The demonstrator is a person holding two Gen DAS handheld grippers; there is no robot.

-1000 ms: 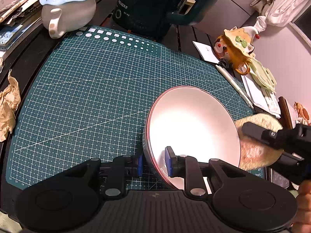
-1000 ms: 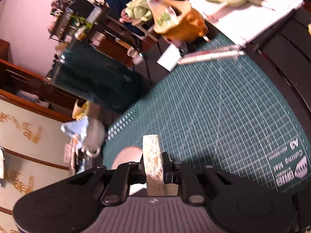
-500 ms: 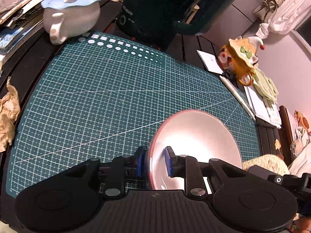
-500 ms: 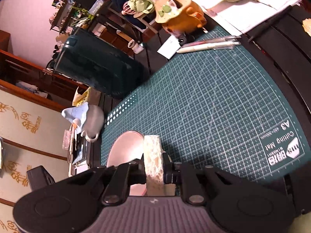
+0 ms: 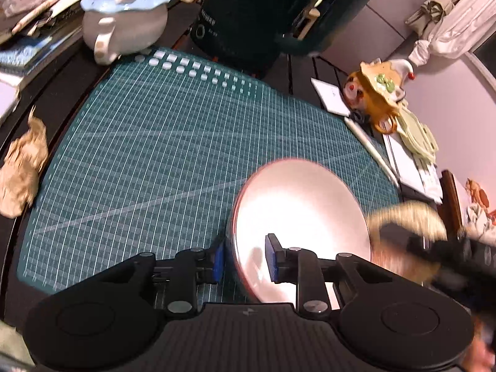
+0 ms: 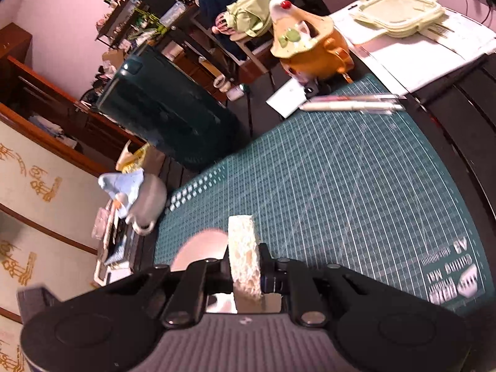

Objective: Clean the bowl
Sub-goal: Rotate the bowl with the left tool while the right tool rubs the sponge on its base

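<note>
Pale pink and glossy, the bowl stands tilted on its edge on the green cutting mat, near the mat's near right corner as we see it from the left wrist. We have its rim between the blue pads of the left gripper, one pad outside the wall and the other inside the bowl. The jaws are opening now; a gap shows between the inner pad and the bowl's wall, so the grip looks loose.

In the right gripper we hold a cream sponge upright, the jaws pressed closed on its flat sides. From the left wrist the sponge shows as a blur just beside the bowl's right rim; we cannot tell whether it touches.

Past the mat's far edge stands a dark green appliance, and at the far left corner a white teapot with a blue lid. Off the mat's left edge lies a crumpled brown paper. Near the far right corner sits an orange figurine teapot, with a white card and pens by the mat's edge. Beyond them a pale green container lid rests on white papers.
</note>
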